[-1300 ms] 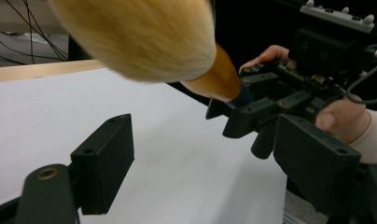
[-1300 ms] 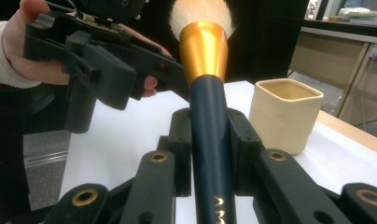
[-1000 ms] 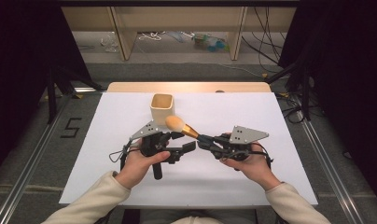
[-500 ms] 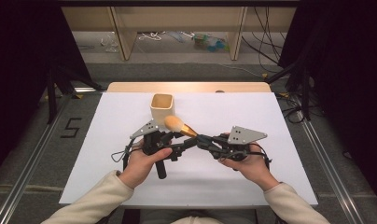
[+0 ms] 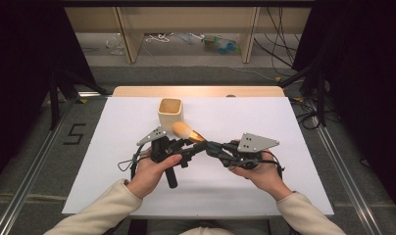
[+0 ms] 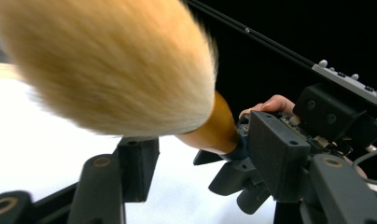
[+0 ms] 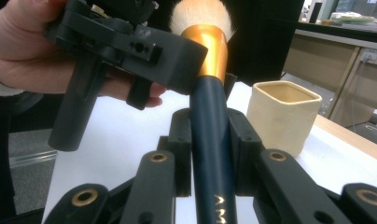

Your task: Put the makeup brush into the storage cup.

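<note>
Holding a brush (image 5: 188, 132) mid-air over the surface (image 5: 284, 127), just short of the cup (image 5: 170, 111): high view shows R gripper (image 5: 213, 147) clamped on the handle, L gripper (image 5: 179, 147) meeting it from the other side.

L gripper view: jaws apart but have just been closing, bristles (image 6: 107, 65) & gold ferrule (image 6: 214, 130) between them, no contact seen. Risk: pinching soft bristles, weak hold.

R gripper view: handle (image 7: 210, 140) gripped. Letting go early w/o firm L grip = brush drops.
</note>
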### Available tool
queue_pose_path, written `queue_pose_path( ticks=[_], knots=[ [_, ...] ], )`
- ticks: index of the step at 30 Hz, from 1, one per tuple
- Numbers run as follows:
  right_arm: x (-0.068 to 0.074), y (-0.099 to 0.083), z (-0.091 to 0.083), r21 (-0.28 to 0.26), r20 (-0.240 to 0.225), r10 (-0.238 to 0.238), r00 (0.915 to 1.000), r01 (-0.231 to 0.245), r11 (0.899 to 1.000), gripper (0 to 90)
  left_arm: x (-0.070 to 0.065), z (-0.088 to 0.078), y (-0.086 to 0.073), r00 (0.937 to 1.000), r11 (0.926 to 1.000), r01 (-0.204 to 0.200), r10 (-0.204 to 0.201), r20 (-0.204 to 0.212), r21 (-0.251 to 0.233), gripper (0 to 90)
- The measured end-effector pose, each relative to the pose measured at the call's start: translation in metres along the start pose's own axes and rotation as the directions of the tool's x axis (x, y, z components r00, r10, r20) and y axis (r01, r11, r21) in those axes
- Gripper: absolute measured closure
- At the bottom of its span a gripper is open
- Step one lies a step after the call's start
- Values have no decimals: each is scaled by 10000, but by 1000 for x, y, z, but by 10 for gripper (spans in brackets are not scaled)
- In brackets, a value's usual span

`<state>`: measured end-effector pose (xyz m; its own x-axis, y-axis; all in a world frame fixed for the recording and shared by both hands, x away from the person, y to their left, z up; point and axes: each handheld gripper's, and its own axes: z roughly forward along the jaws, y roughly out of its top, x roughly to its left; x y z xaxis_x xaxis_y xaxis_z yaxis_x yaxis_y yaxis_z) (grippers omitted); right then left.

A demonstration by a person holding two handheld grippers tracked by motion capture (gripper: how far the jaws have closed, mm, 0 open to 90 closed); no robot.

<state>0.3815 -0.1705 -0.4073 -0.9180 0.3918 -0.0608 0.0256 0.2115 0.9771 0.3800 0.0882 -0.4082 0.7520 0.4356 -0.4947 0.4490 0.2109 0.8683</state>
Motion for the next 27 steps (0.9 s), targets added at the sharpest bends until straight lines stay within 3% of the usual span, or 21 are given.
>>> queue_pose_path(
  ticks=[10, 12, 20, 21, 23, 24, 25, 27],
  knots=[
    [3, -2, 3, 202, 263, -205, 9994, 199, 9996, 750, -1, 0, 0, 10000, 9996, 9, -9, 4, -299, 573],
    [4, -3, 5, 216, 306, -326, 9990, 320, 9993, 750, -2, -1, 1, 9997, 9988, -205, 209, 91, -434, 615],
    [6, -4, 8, 310, 566, -393, 9976, 376, 9988, 735, -5, -1, 2, 9961, 9957, -863, 868, 131, -334, 648],
    [5, -4, 8, 400, 435, -378, 9983, 361, 9985, 729, -7, -1, 3, 9916, 9914, -1287, 1289, 90, -246, 649],
    [6, -4, 8, 474, 491, -312, 9983, 289, 9985, 714, -7, -1, 3, 9891, 9889, -1469, 1470, 28, -203, 650],
    [6, -4, 9, 587, 553, -240, 9982, 208, 9981, 637, -7, -2, 4, 9873, 9872, -1588, 1588, 3, -172, 650],
    [6, -4, 9, 587, 553, -240, 9982, 208, 9981, 637, -7, -2, 4, 9851, 9849, -1722, 1722, -27, -147, 650],
    [6, -5, 10, 735, 521, -104, 9986, 66, 9973, 564, -7, -3, 5, 9768, 9771, -2129, 2128, -235, 24, 651]
  ],
)
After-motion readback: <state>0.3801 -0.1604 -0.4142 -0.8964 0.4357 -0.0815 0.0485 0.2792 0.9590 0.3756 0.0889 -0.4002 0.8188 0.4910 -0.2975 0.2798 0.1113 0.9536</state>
